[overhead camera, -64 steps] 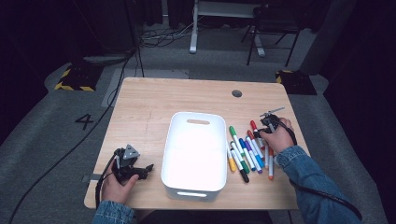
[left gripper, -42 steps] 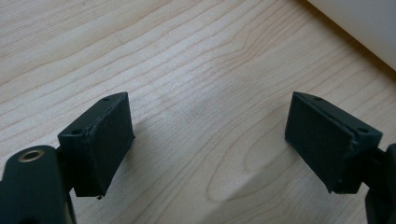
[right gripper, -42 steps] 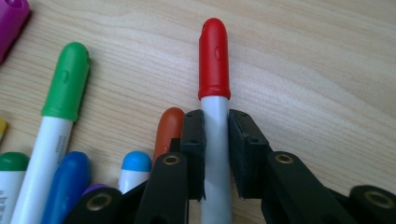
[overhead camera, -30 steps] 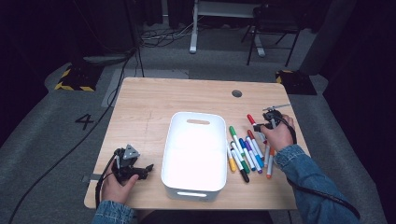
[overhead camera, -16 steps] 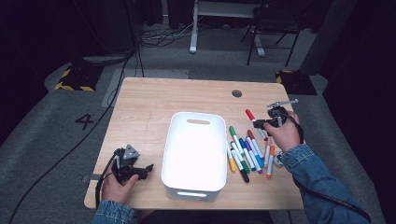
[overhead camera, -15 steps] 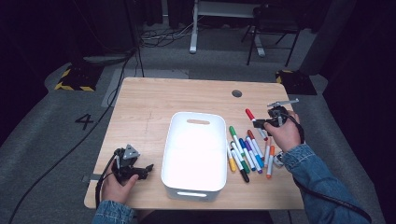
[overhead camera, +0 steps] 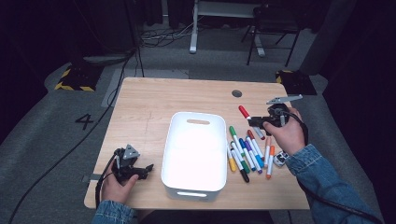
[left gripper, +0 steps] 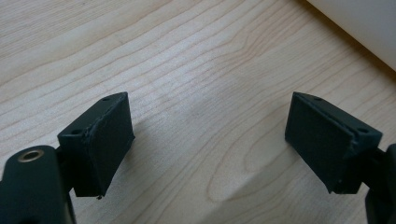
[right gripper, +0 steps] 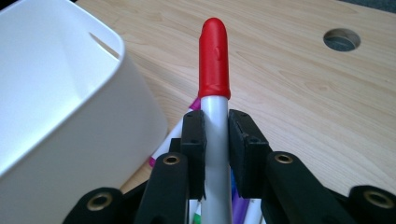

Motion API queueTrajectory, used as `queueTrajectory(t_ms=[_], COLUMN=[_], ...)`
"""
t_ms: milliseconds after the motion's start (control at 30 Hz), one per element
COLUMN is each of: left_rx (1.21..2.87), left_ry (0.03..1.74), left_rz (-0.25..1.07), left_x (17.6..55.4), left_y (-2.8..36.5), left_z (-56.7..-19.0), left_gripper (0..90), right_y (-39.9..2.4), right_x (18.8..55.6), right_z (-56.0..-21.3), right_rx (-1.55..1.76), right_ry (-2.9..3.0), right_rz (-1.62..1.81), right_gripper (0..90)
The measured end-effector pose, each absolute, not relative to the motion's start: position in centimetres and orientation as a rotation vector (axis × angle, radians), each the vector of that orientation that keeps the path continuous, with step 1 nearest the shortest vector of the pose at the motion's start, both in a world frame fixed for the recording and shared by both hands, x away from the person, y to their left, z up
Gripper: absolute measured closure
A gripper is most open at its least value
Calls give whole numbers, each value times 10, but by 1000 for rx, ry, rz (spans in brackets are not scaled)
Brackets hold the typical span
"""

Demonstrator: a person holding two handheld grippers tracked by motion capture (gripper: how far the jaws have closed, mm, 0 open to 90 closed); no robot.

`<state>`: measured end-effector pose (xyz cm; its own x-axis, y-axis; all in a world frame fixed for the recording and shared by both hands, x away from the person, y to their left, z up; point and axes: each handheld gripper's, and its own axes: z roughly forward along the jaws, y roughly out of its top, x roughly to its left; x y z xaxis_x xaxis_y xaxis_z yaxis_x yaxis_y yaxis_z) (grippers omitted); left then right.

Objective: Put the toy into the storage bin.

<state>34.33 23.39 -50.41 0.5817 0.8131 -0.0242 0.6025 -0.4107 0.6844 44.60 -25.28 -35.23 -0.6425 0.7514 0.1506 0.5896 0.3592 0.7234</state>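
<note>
Sitting clamped in the right hand-held gripper (right gripper: 216,154), red-capped marker (right gripper: 214,65)

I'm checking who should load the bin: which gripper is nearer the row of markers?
Right. The right gripper, shut on the red marker, is above the markers; the left gripper sits across the bin.

light: table (overhead camera: 154,107) bright, surroundings dark | focus: sharp (close-ups soft) | glare: bin (overhead camera: 194,154)
</note>
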Motion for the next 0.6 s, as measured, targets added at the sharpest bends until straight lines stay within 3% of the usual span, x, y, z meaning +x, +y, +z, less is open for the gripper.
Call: queueTrajectory(t_ms=[600], left_rx=[2156], left_ry=[1121], left_rz=[412], left_x=[343], left_y=[234], left_z=[-504], left_gripper=[155], right_y=[-199], right_x=[417], right_z=[-323], right_rx=[1007], right_ry=[2535], right_rz=[1255], right_gripper=[774])
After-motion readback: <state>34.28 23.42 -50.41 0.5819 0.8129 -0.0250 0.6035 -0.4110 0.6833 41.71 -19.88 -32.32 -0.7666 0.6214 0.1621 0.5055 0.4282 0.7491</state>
